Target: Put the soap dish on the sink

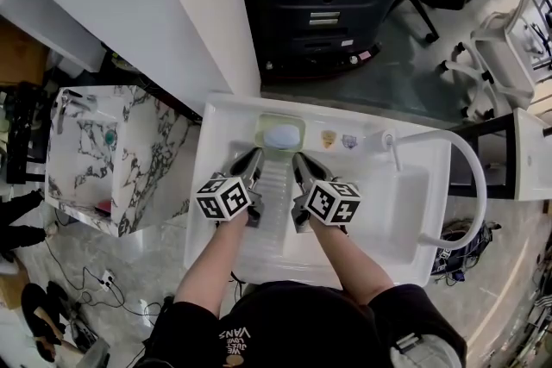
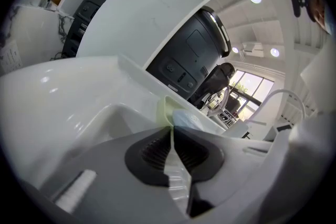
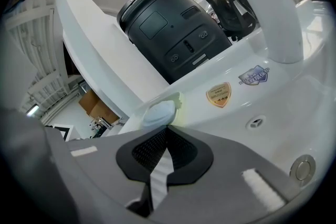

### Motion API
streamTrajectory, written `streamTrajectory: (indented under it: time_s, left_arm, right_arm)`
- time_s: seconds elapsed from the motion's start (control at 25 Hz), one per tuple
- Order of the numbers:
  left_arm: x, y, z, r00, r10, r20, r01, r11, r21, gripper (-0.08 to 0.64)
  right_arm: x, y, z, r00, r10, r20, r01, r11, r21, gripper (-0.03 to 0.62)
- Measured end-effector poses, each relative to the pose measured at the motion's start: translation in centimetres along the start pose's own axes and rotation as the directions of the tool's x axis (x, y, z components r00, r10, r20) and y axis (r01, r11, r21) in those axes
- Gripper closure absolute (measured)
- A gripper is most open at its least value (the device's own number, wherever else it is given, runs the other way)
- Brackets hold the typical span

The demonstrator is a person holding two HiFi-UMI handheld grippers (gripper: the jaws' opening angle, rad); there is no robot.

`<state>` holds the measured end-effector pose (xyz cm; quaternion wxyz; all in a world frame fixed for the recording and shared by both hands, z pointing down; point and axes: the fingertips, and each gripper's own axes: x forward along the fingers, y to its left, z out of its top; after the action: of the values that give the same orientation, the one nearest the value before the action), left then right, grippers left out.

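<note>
Evidently left claw (image 2: 171,131) and right claw (image 3: 168,131) sit pressed together, tips masking the near rim of the soap dish (image 2: 164,108).

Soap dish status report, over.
Left gripper shut, empty. Right gripper shut, empty. Soap dish on the sink back ledge, soap inside, both tips close by. Nothing blocking.

The sink (image 1: 233,115) looks like white glazed ceramic, smooth and very glossy, and the tap (image 3: 273,18) has the same shine. The soap dish (image 1: 261,131) is pale green, half-clear plastic. The soap (image 1: 281,136) in it is pale blue and matt. The left gripper (image 2: 171,129) and the right gripper (image 3: 168,129) have matt grey plastic bodies and black ribbed pads (image 3: 152,152), which look like rubber.
</note>
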<state>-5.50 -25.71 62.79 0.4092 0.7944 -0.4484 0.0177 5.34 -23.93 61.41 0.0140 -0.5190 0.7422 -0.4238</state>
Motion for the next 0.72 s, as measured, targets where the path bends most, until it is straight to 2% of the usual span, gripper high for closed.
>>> streamTrajectory:
  time_s: [0.4,0.72]
  left_arm:
    - [-0.6,-0.2,0.3,1.0,-0.003,0.002,0.003,1.0,0.009,0.489]
    - [-2.0,-1.3,0.5,0.999,-0.031,0.016,0.031,0.999,0.023,0.489]
  right_arm:
    - [-0.2,-0.2,0.0,1.0,-0.01,-0.002,0.01,1.0,0.02,0.591]
    - [-1.8,0.7,0.6,1.0,-0.002,0.022,0.002,1.0,0.003,0.591]
